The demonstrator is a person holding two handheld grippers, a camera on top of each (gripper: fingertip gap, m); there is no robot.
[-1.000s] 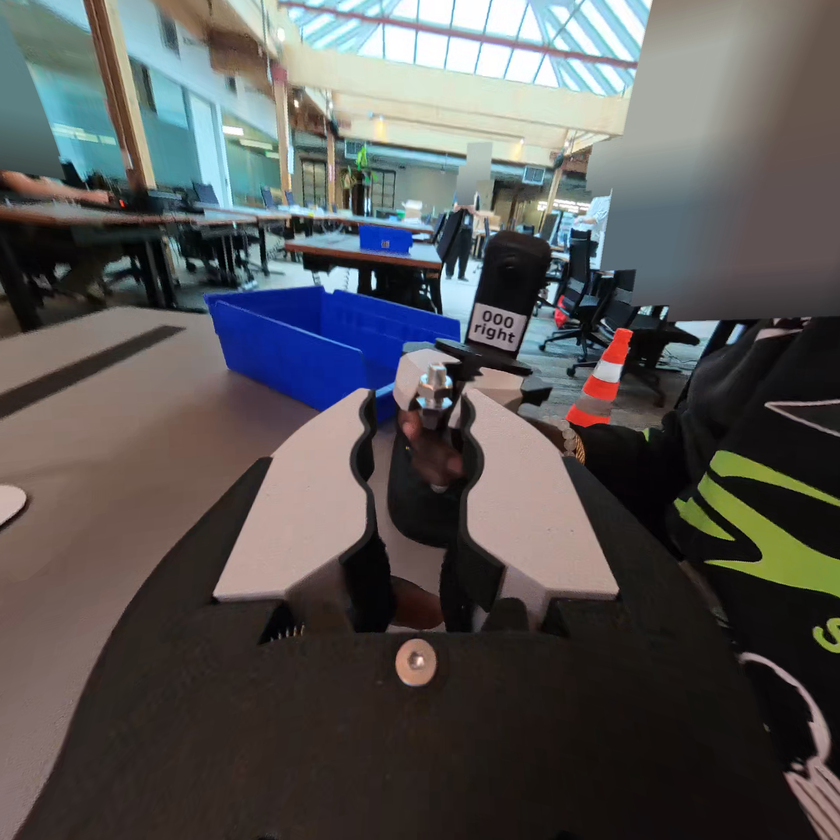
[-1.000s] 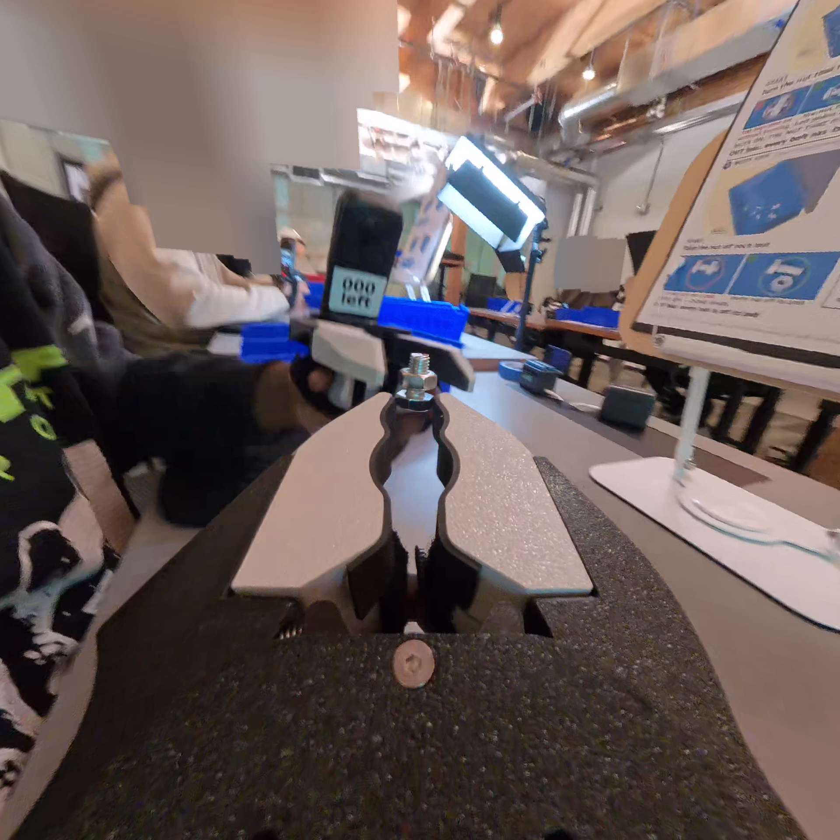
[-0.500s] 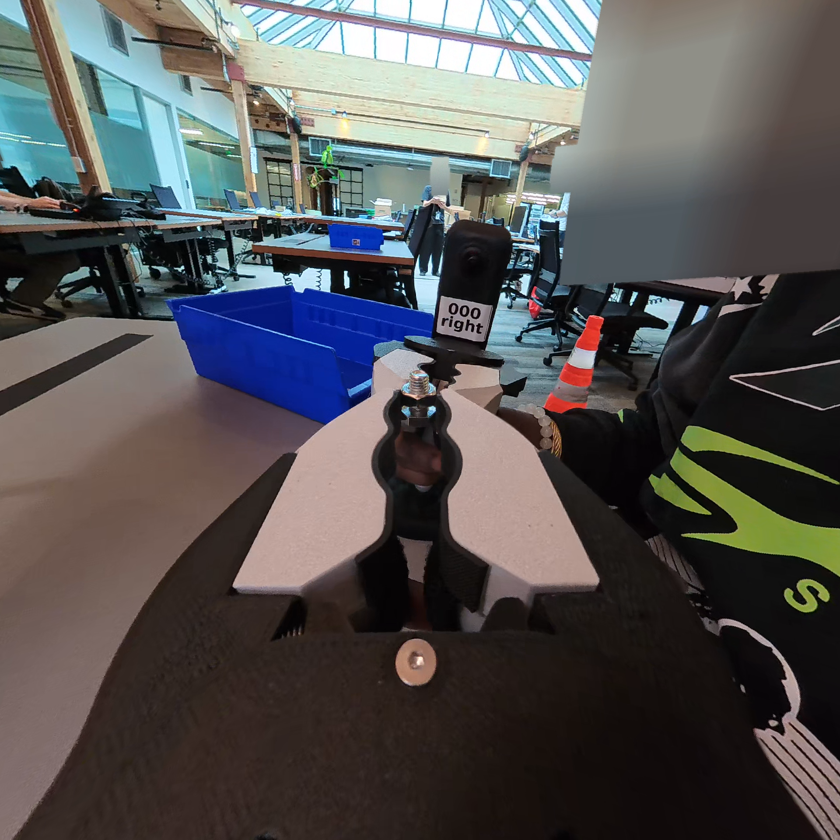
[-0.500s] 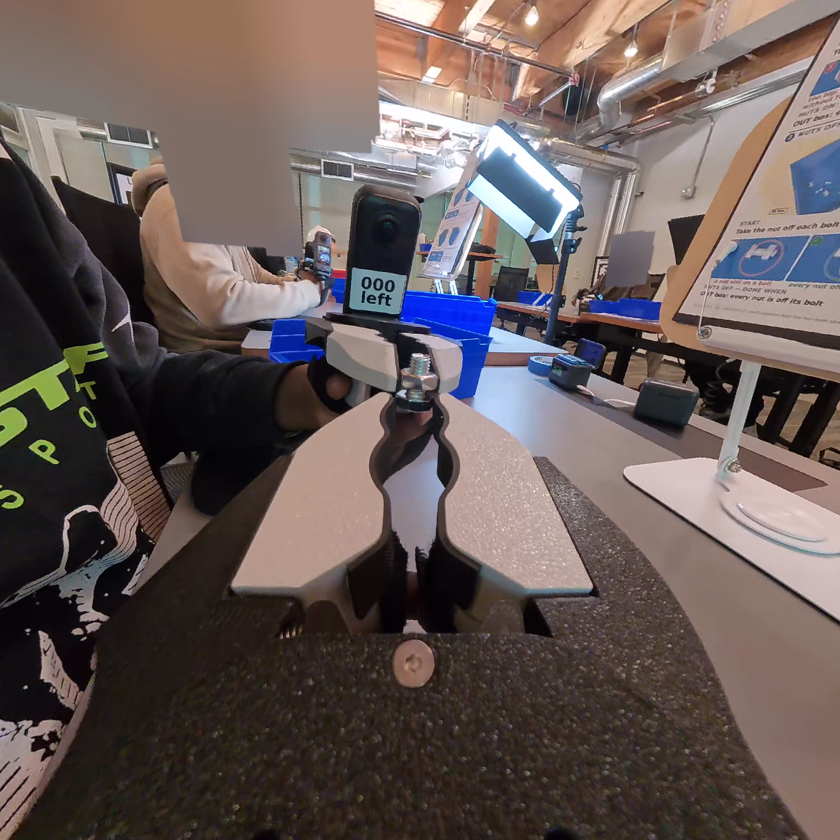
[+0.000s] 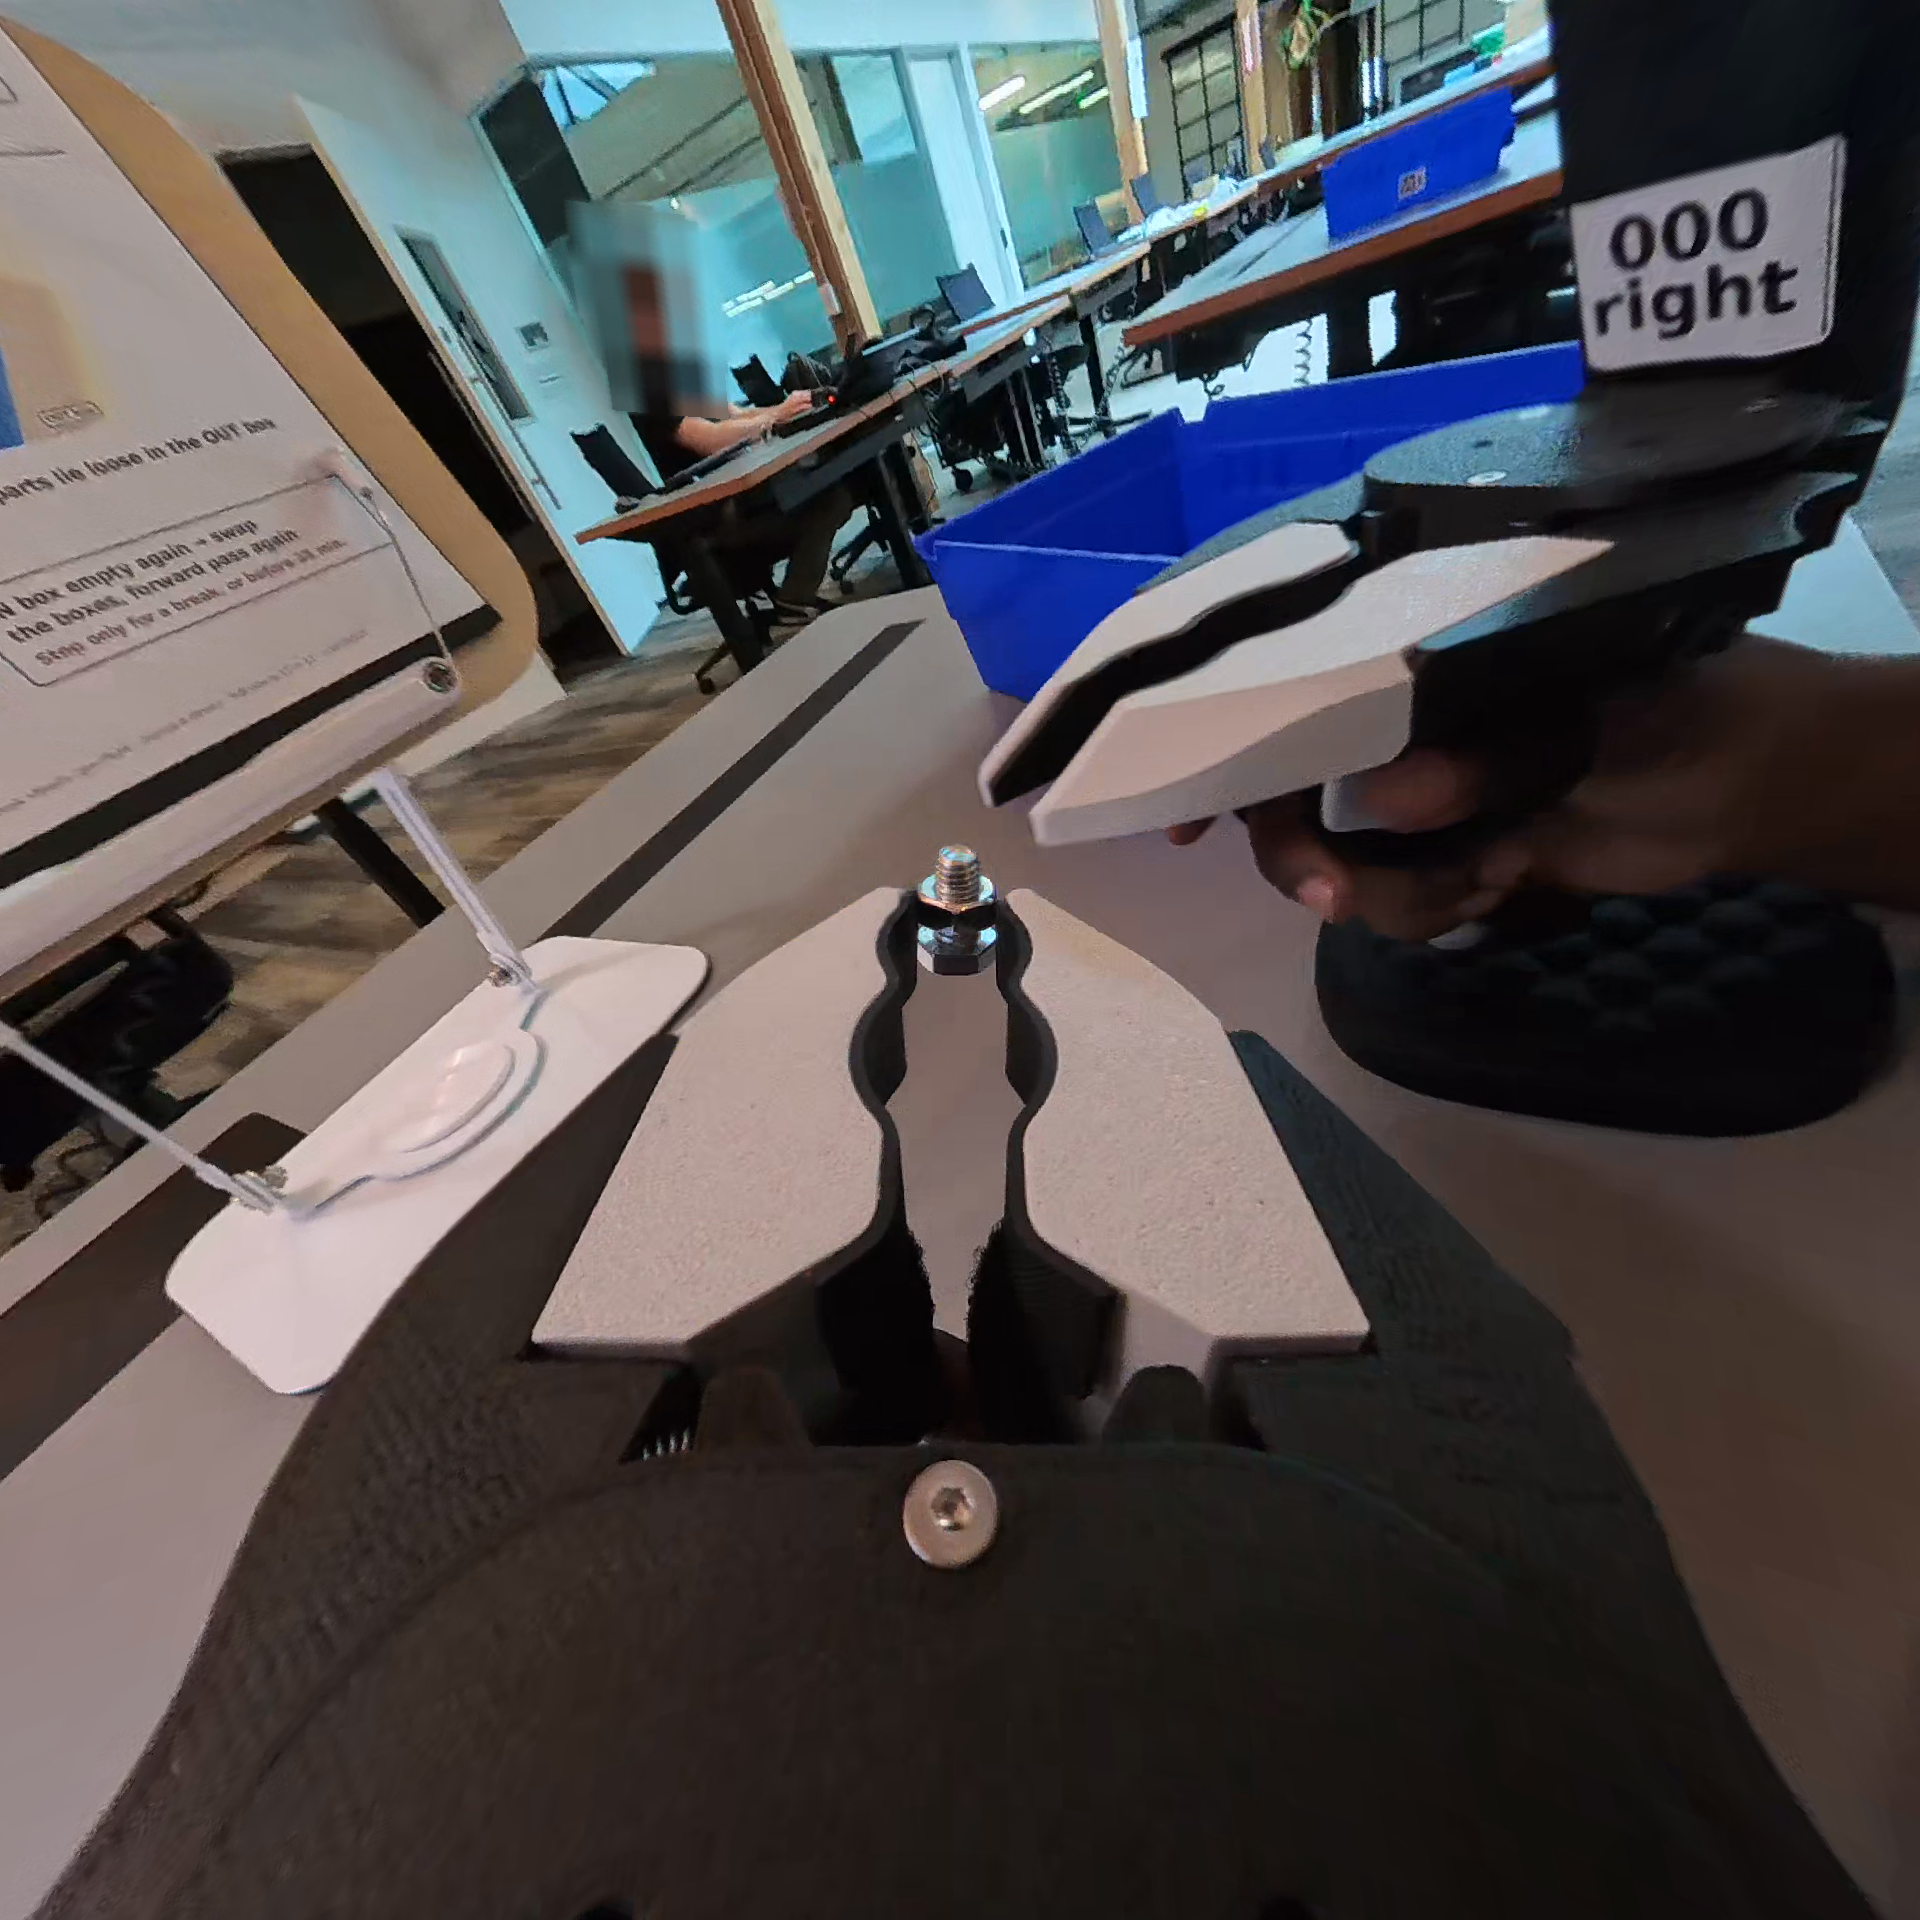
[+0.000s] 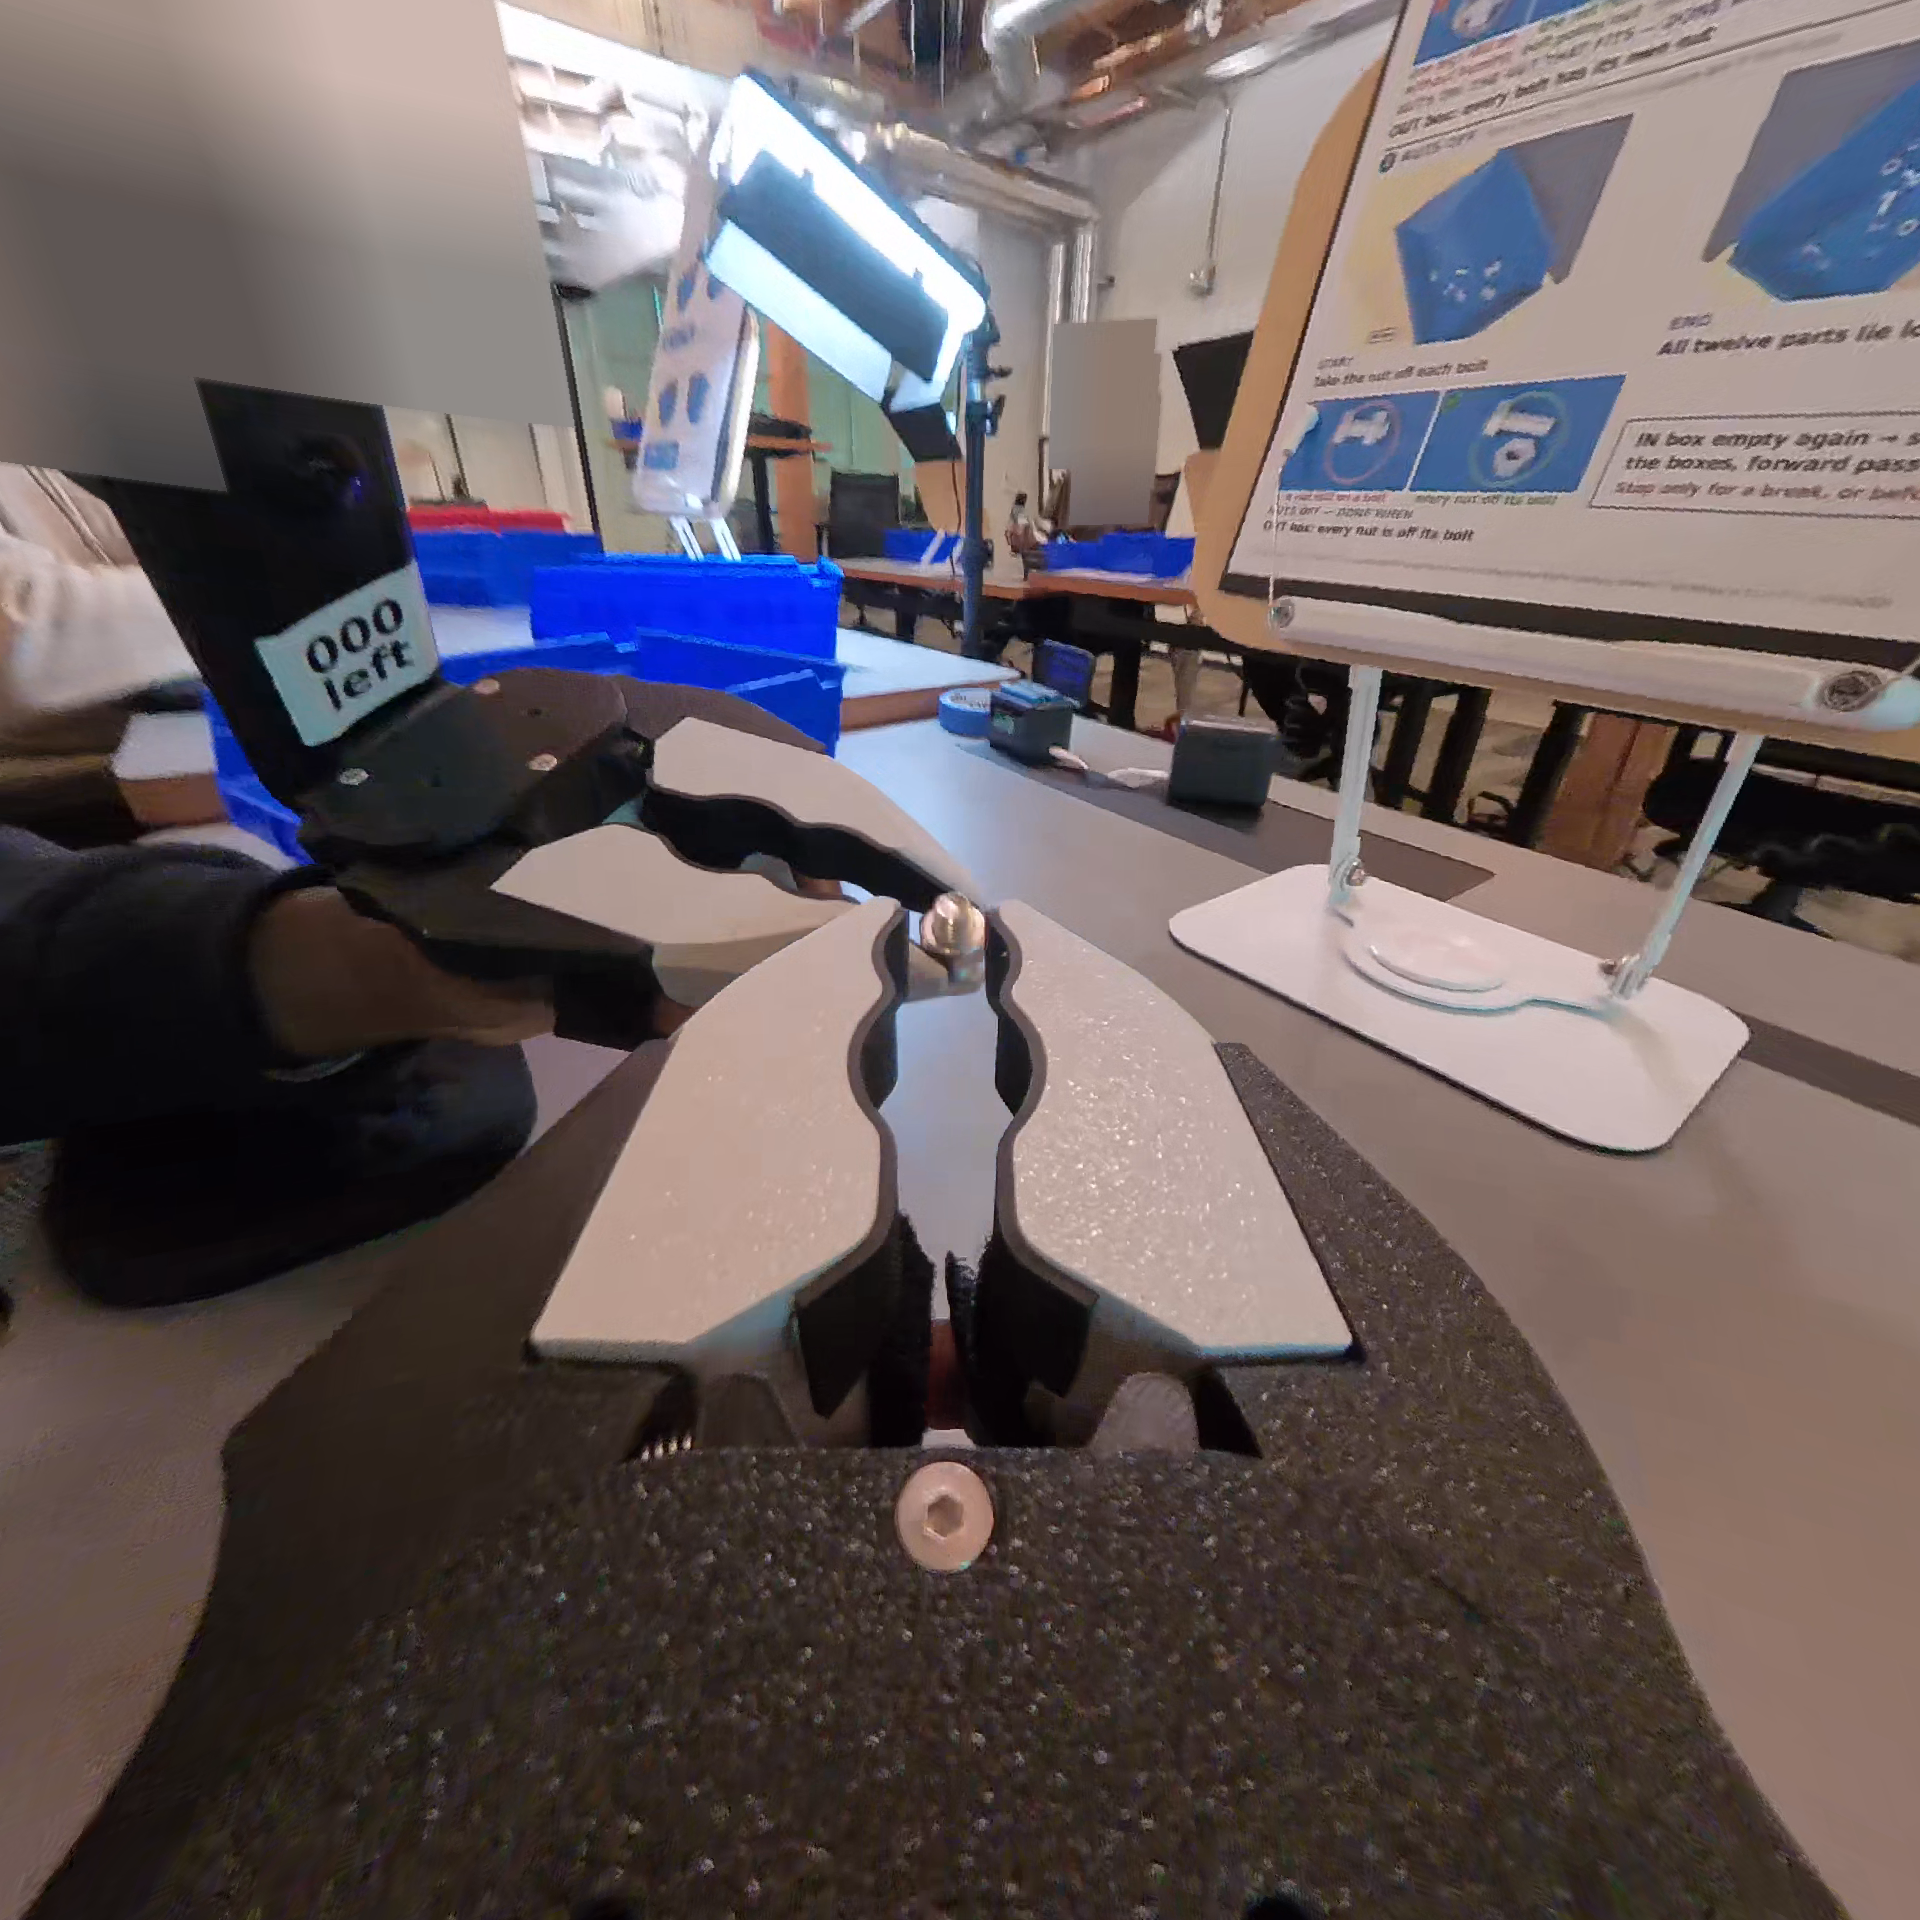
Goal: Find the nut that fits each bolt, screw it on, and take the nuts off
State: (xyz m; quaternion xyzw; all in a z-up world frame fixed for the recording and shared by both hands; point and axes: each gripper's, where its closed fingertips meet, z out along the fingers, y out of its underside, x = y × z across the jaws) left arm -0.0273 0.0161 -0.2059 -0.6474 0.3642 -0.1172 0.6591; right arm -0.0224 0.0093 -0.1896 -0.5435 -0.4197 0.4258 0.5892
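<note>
A silver bolt (image 5: 956, 871) with a nut (image 5: 956, 916) on its thread stands upright between the tips of my left gripper (image 5: 956, 925), which is shut on it just above the grey table. My right gripper (image 5: 1013, 810) hovers just above and to the right of the bolt, tips apart from it. Its jaws are nearly shut with a narrow gap and nothing shows between them. In the right wrist view the bolt (image 6: 951, 930) shows just past my right gripper (image 6: 948, 914), at the tips of the left gripper (image 6: 894, 883).
A blue bin (image 5: 1091, 551) stands at the back of the table (image 5: 1558, 1351). A white stand base (image 5: 436, 1091) with an instruction board (image 5: 156, 468) is at the left. A black foam pad (image 5: 1610, 1008) lies under the hand with the right gripper. Left and right tips are no more than a few centimetres apart.
My left gripper closed on the bolt. My right gripper, which held the bolt, has let it go and drawn back above it. Both grippers moved down toward the table and the stand.
</note>
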